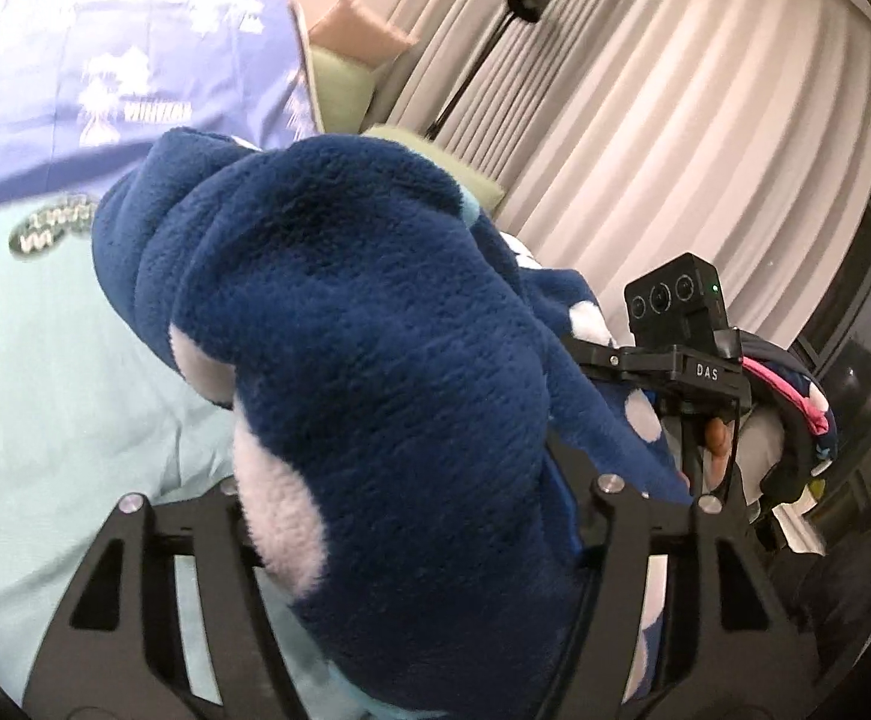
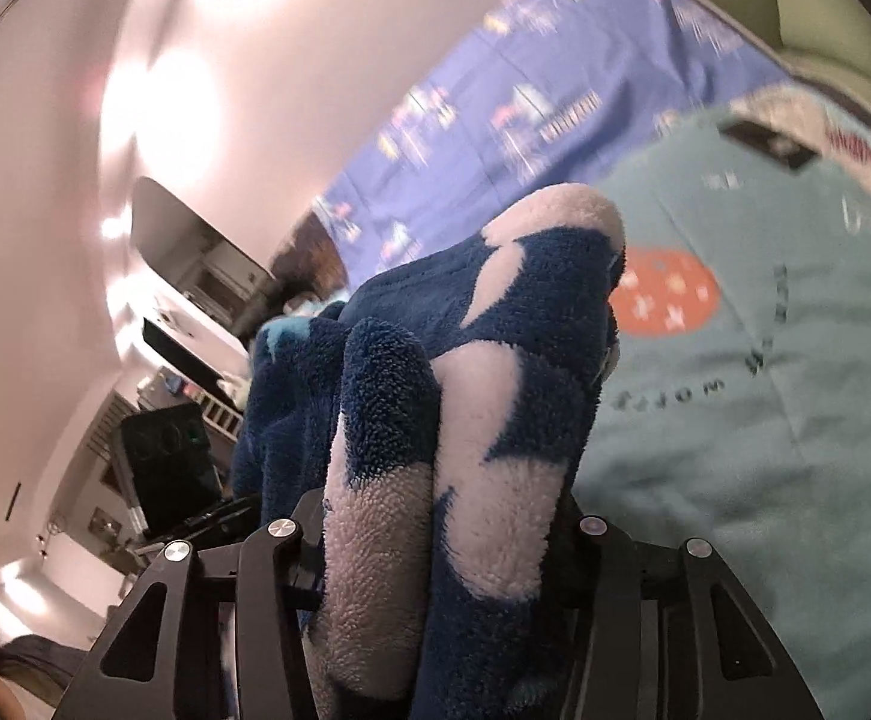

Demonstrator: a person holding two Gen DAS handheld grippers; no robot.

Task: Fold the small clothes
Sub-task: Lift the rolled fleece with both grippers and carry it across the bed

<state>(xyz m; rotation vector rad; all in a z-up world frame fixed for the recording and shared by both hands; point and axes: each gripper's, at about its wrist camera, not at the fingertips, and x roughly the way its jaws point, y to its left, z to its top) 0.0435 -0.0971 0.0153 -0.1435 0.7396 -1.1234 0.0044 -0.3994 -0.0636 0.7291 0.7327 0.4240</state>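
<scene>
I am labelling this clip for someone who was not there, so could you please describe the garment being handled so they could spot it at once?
Start from the pale aqua sheet with an orange circle print covering the bed. Bunched above it, between both grippers, is the fleece garment. It is thick, fuzzy and navy with large white blotches, unlike the flat, smooth blue printed cloth behind it.

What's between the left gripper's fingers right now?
The navy fleece garment, bunched between the left gripper's fingers, in the left wrist view.
</scene>
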